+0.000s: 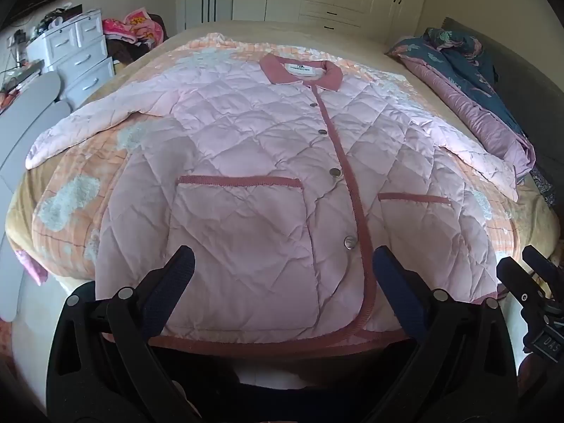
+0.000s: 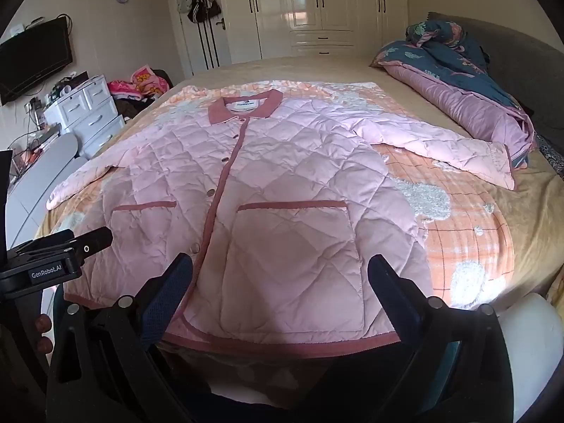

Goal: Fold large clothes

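A large pink quilted jacket (image 1: 253, 162) (image 2: 268, 190) with a dark pink collar, trim and two patch pockets lies flat and buttoned on the bed, both sleeves spread out to the sides. My left gripper (image 1: 282, 264) hovers open above the jacket's hem near the lowest button, nothing between its fingers. My right gripper (image 2: 280, 268) hangs open over the hem by the pocket on the right side, also with nothing in it. Each gripper shows at the edge of the other's view: the right one (image 1: 528, 282), the left one (image 2: 70, 246).
An orange checked blanket (image 2: 469, 232) lies under the jacket on the tan bed (image 2: 317, 67). A rumpled purple and blue duvet (image 2: 458, 81) is heaped at the right. White drawers (image 1: 81, 56), a clothes pile, a wall television (image 2: 35, 60) and wardrobes (image 2: 317, 3) stand around.
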Tool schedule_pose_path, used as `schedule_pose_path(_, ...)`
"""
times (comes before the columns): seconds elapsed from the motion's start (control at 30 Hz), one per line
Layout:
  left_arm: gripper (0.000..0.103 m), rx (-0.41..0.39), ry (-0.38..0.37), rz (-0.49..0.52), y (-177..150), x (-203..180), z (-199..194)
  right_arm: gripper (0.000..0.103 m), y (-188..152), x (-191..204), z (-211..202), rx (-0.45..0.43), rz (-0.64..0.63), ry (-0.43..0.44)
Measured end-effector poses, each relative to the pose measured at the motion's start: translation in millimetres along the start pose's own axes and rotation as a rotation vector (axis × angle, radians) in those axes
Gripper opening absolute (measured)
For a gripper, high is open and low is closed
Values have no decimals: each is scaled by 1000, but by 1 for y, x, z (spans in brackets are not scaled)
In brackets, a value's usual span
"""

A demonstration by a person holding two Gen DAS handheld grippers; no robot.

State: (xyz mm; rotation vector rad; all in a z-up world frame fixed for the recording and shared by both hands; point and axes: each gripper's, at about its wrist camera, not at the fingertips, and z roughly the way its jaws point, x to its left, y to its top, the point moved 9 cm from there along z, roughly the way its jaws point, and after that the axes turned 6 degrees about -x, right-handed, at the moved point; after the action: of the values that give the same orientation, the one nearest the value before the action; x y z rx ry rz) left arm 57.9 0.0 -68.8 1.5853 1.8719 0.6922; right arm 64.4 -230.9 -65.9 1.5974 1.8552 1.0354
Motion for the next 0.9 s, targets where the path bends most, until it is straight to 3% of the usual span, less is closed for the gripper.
schedule_pose_path(0.9, 95, -8, -7, 3, 5, -4, -5, 99, 0, 8, -2, 1, -16, 6)
